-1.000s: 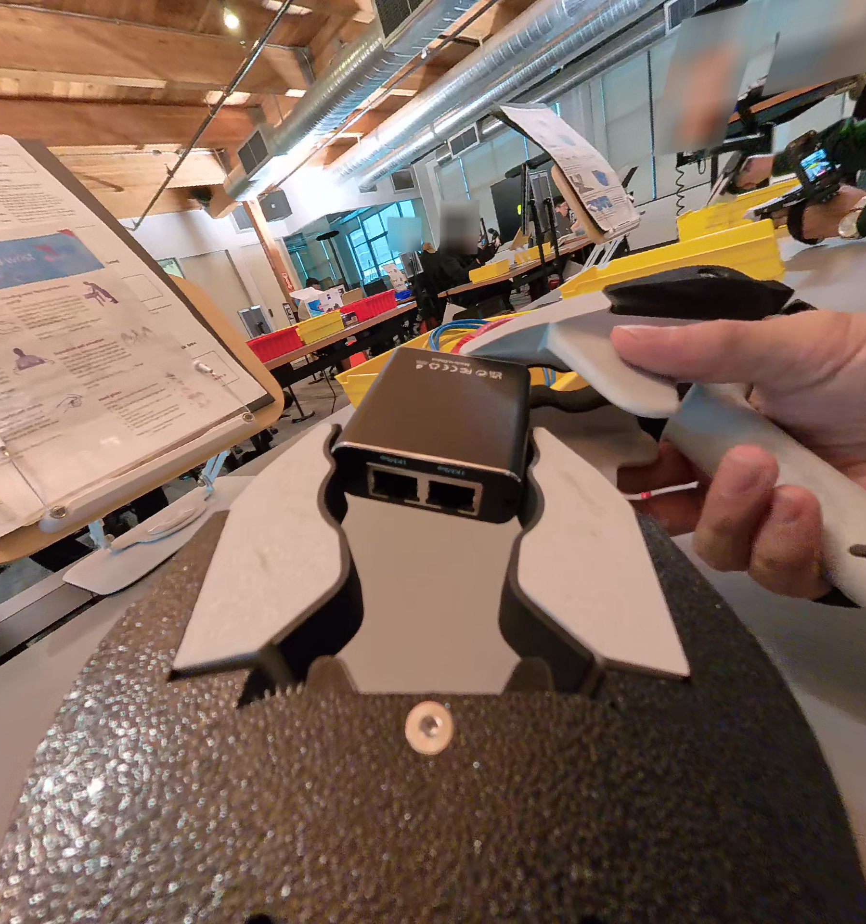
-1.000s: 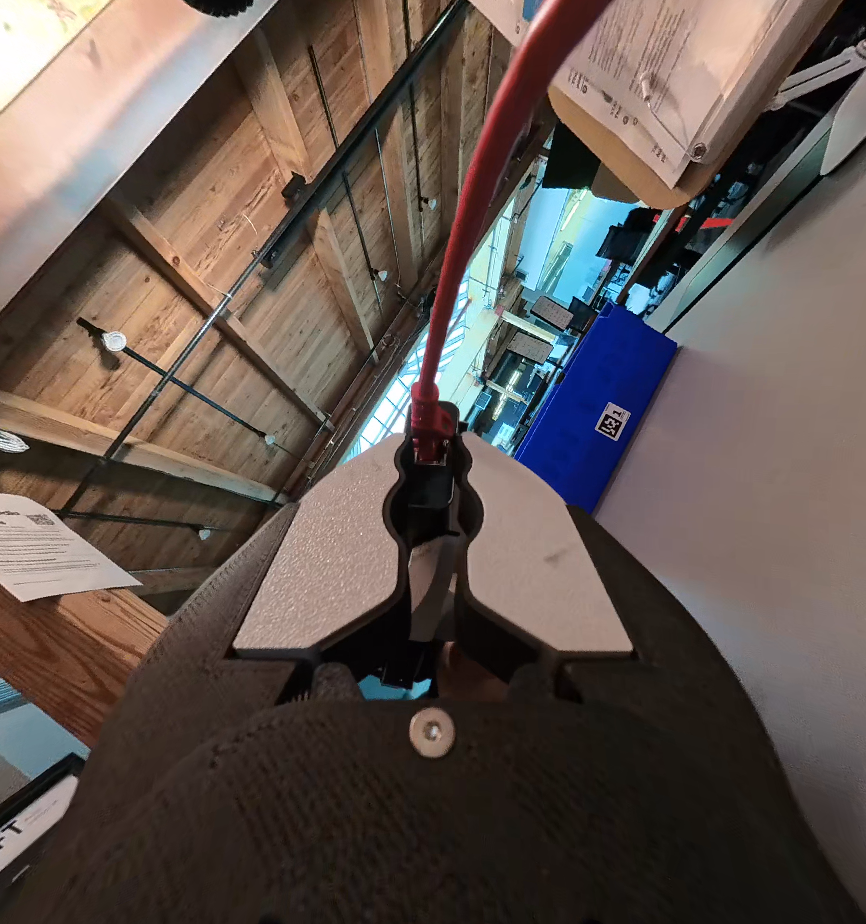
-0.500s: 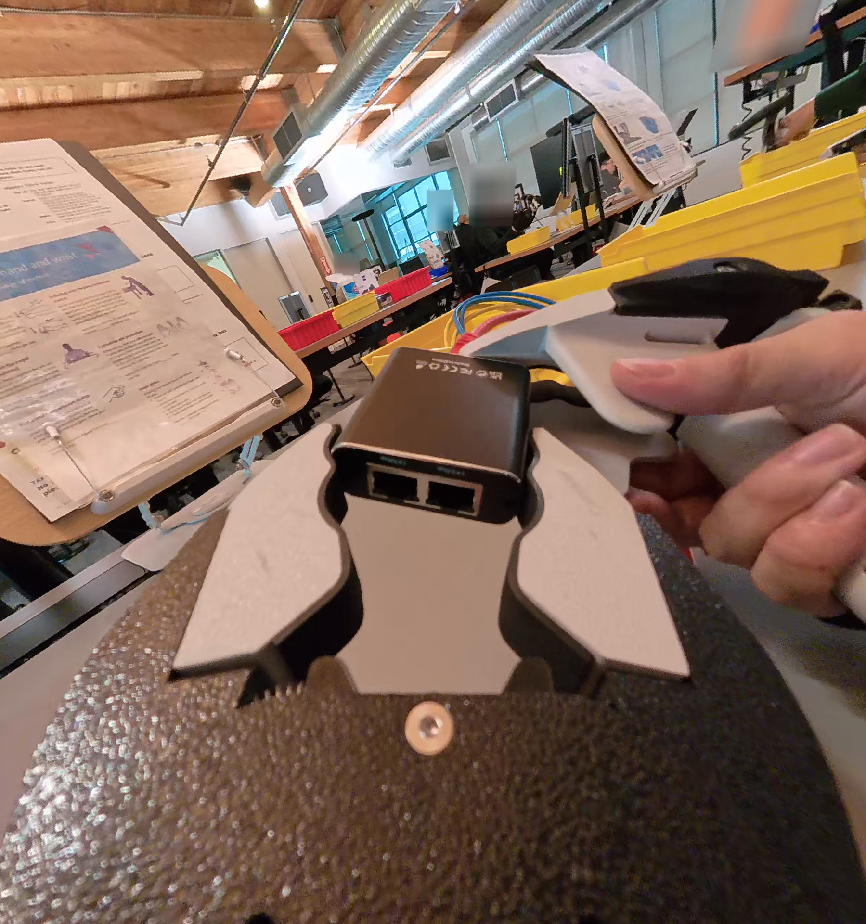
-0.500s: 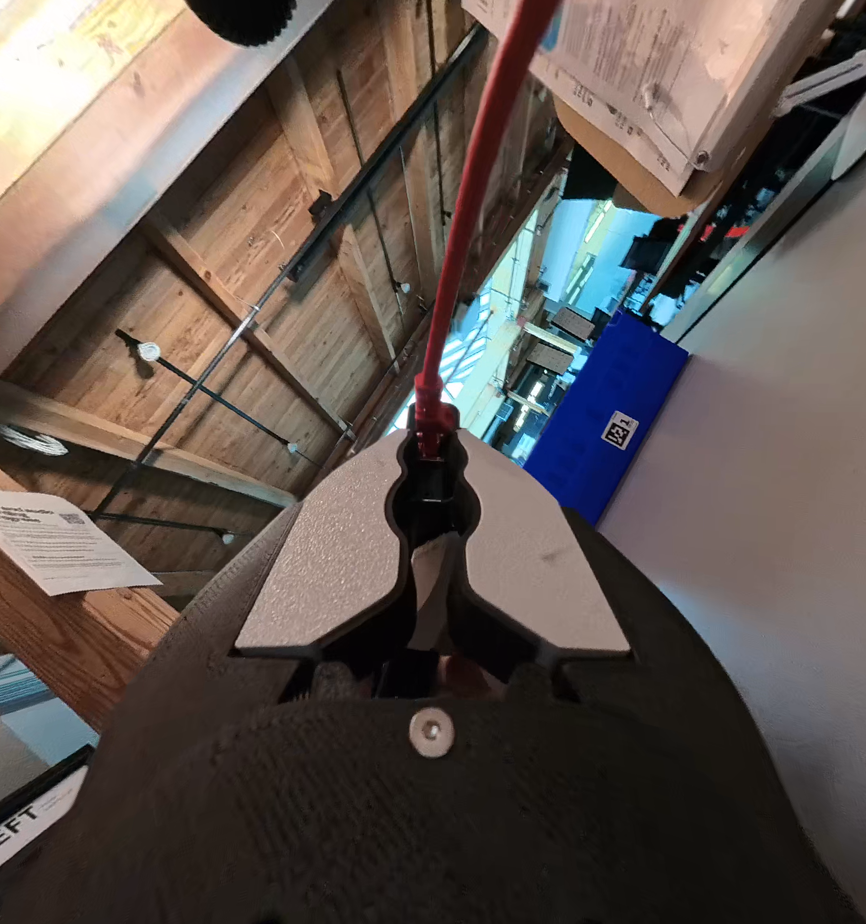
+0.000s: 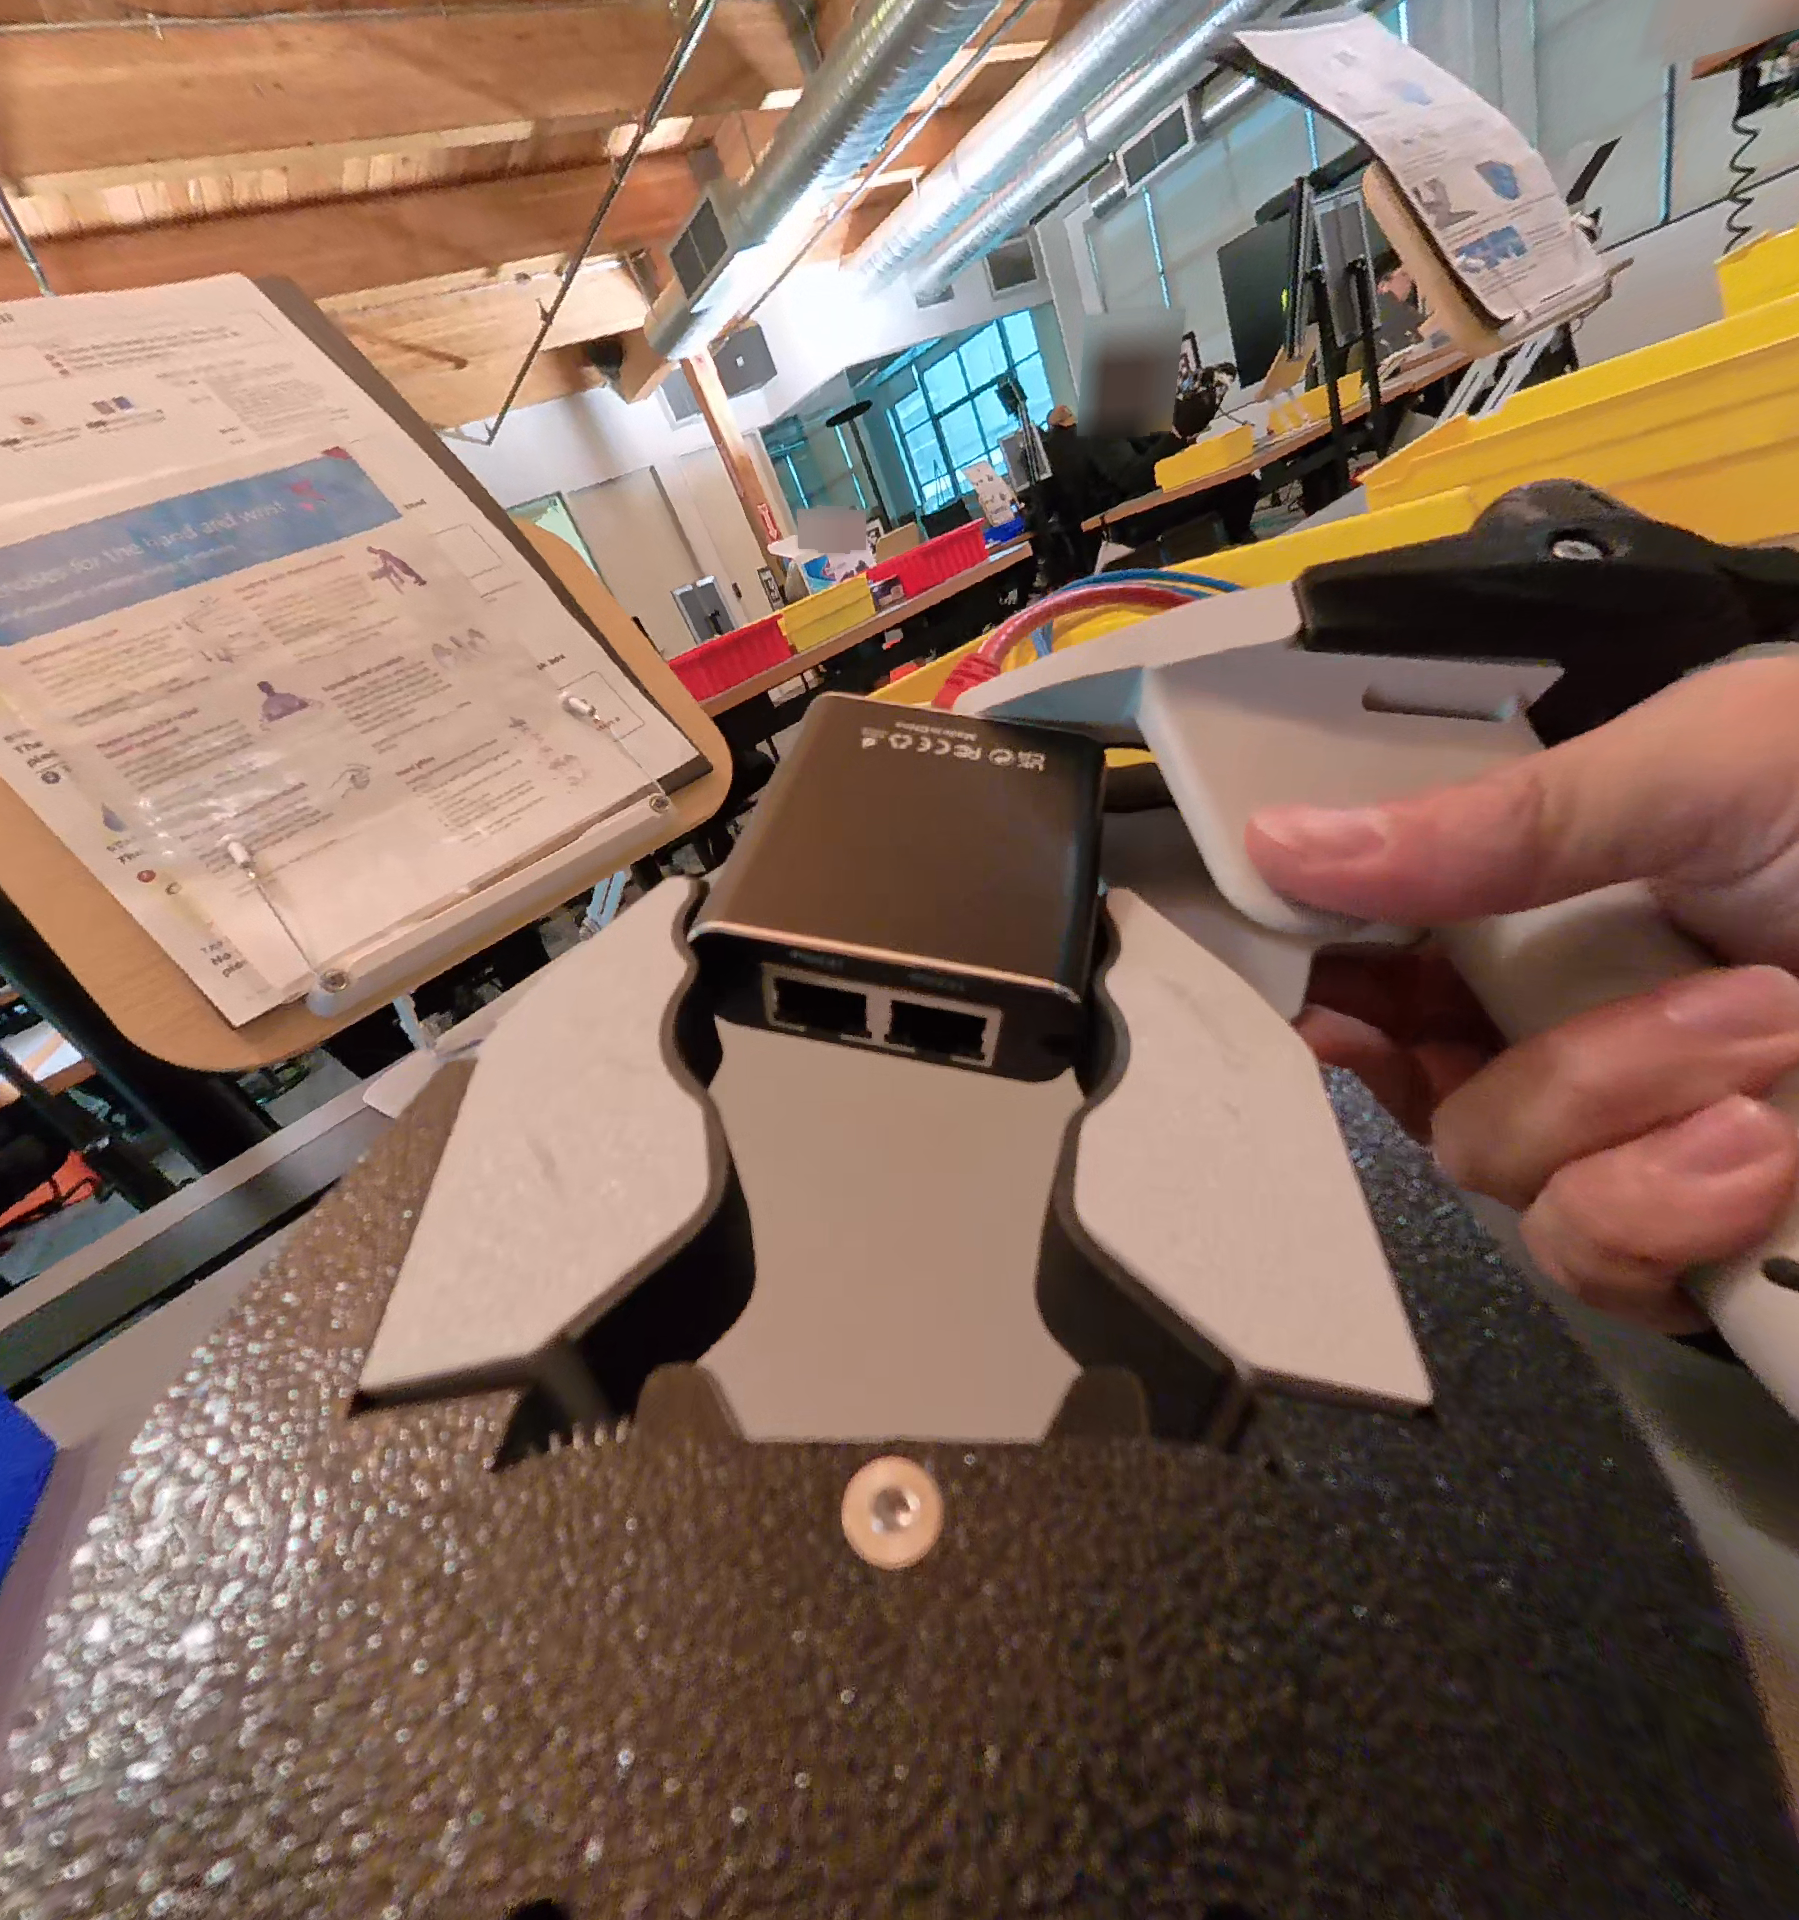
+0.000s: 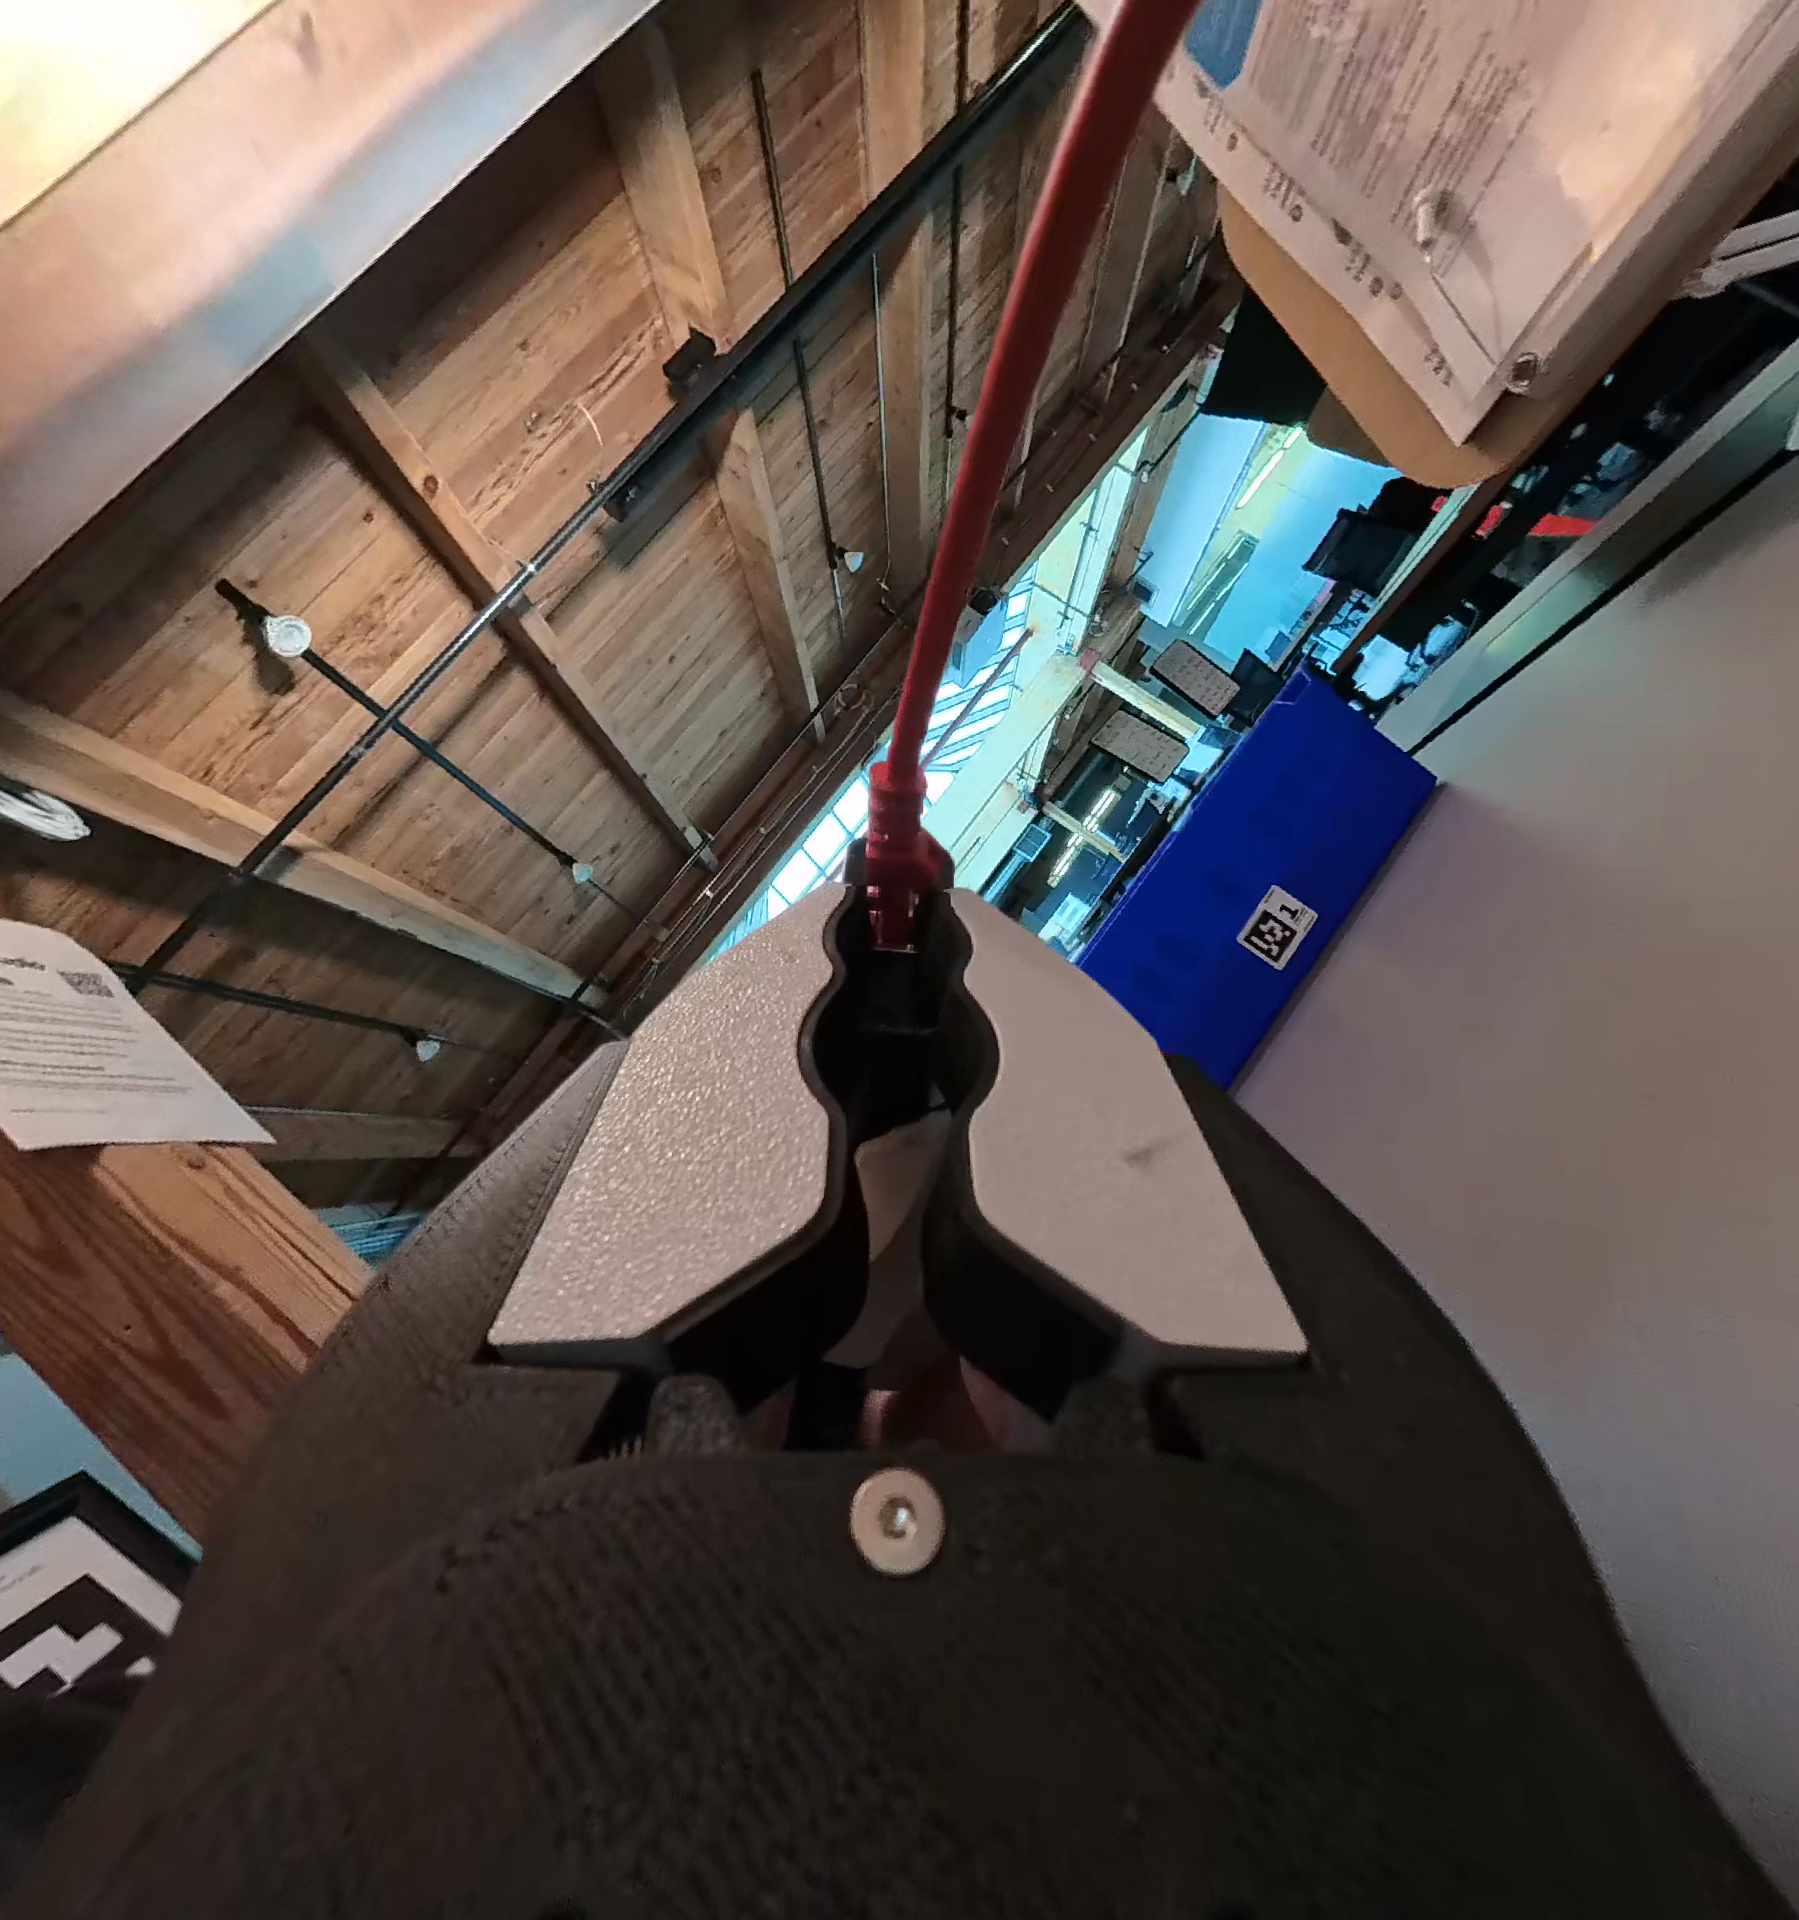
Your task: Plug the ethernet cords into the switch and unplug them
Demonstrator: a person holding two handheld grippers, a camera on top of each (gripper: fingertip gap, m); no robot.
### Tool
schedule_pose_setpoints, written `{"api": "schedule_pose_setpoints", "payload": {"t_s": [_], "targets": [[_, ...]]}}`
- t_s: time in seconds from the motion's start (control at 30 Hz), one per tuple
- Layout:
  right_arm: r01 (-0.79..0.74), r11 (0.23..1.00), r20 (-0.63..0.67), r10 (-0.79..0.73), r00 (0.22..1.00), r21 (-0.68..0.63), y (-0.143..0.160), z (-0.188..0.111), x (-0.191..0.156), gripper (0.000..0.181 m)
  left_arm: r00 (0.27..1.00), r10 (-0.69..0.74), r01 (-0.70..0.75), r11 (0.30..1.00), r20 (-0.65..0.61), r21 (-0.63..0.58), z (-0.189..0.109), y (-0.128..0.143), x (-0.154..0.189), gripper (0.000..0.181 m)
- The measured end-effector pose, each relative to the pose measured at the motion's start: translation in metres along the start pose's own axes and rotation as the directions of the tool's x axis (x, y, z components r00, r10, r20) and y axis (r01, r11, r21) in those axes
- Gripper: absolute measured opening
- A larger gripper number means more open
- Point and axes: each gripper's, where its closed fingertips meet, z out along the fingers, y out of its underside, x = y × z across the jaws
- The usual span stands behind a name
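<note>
Facing back toward the left wrist camera, the black switch [image 5: 910, 883] sits clamped between the fingers of the left gripper [image 5: 900, 935], its two empty ports side by side on the near face and its long axis running straight away along the fingers. Both ports look unoccupied, so by my reading the plugging step is not yet done. The red ethernet cord [image 6: 988, 436] is in the right gripper [image 6: 900, 935], whose jaws are closed nearly together on the red connector boot at the tips; the cable runs up and away from the tips toward the wooden ceiling. Whether the clear plug end points back into the gripper cannot be told from this view. In the left wrist view the right gripper lies just beside and slightly behind the switch, on its right, held by a hand [image 5: 1601, 987]. The insertion turns on this: the ports open toward the left gripper's base, so the plug must likely come round to that near face and line up with the switch's long axis. Behind, more cords lie in a yellow bin [image 5: 1653, 436].
</note>
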Motion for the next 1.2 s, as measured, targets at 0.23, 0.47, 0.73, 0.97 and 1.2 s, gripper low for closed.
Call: {"api": "schedule_pose_setpoints", "payload": {"t_s": [0.23, 0.47, 0.73, 0.97, 1.2], "targets": [[0.003, 0.999, -0.006, -0.002, 1.0, 0.038, -0.011, 0.005, 0.003, 0.007, 0.997, -0.074, 0.074, 0.997, 0.001, -0.002, 0.001, 0.004, -0.007, 0.066], [0.336, 0.928, 0.02, -0.337, 0.941, -0.163, -0.045, -0.001, -0.035, 0.01, 0.998, -0.07, 0.07, 0.997, -0.004, 0.022, -0.003, 0.002, -0.007, 0.066], [0.512, 0.688, -0.217, -0.682, 0.699, -0.514, -0.14, -0.047, -0.006, 0.011, 0.99, -0.139, 0.139, 0.99, -0.037, -0.009, -0.001, 0.011, -0.006, 0.066], [0.226, 0.715, -0.463, -0.627, 0.627, -0.661, -0.19, -0.107, 0.082, 0.011, 0.983, -0.177, 0.176, 0.984, -0.043, -0.024, 0.0, 0.016, -0.009, 0.066], [0.081, 0.666, -0.48, -0.611, 0.63, -0.742, -0.187, -0.123, 0.107, 0.036, 0.984, -0.167, 0.166, 0.986, -0.054, -0.023, 0.0, 0.015, -0.007, 0.066]]}}
